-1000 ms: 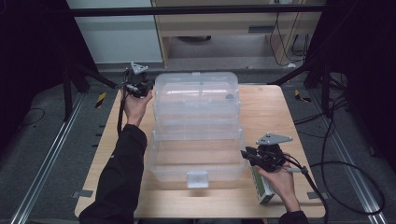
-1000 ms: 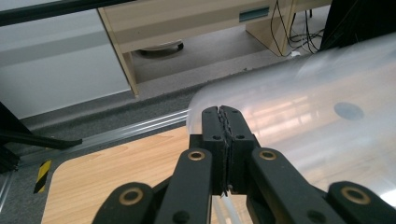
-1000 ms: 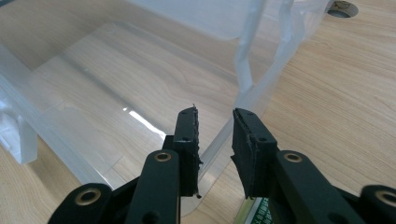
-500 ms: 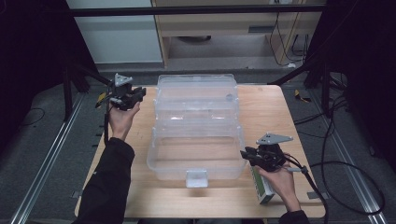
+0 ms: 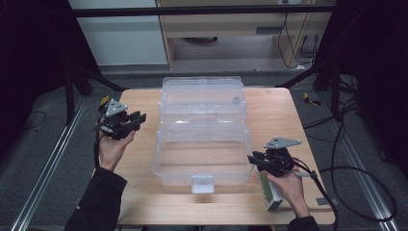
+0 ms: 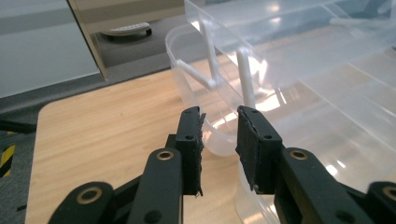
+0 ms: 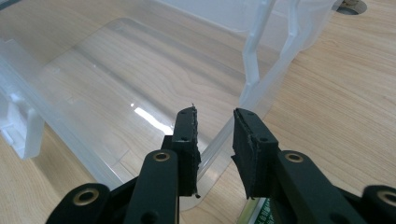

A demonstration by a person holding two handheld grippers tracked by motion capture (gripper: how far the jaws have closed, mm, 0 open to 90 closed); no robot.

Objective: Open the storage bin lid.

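A clear plastic tiered box stands open in the middle of the wooden table, its lid laid back at the far side. My left gripper hovers left of the box, apart from it. Its jaws have just been opening and hold nothing; in the left gripper view the box's curved side wall lies just beyond them. My right gripper sits at the box's near right corner, open. In the right gripper view the corner rim shows in the gap, not pressed by the pads.
A green and white carton lies on the table under the right hand. A white latch juts from the box's front wall. Bare wood runs along both sides of the box. Dark frame bars and cables surround the table.
My left gripper has left the box's far left corner, moved left and toward the person, and opened its jaws. The right gripper has stayed put.
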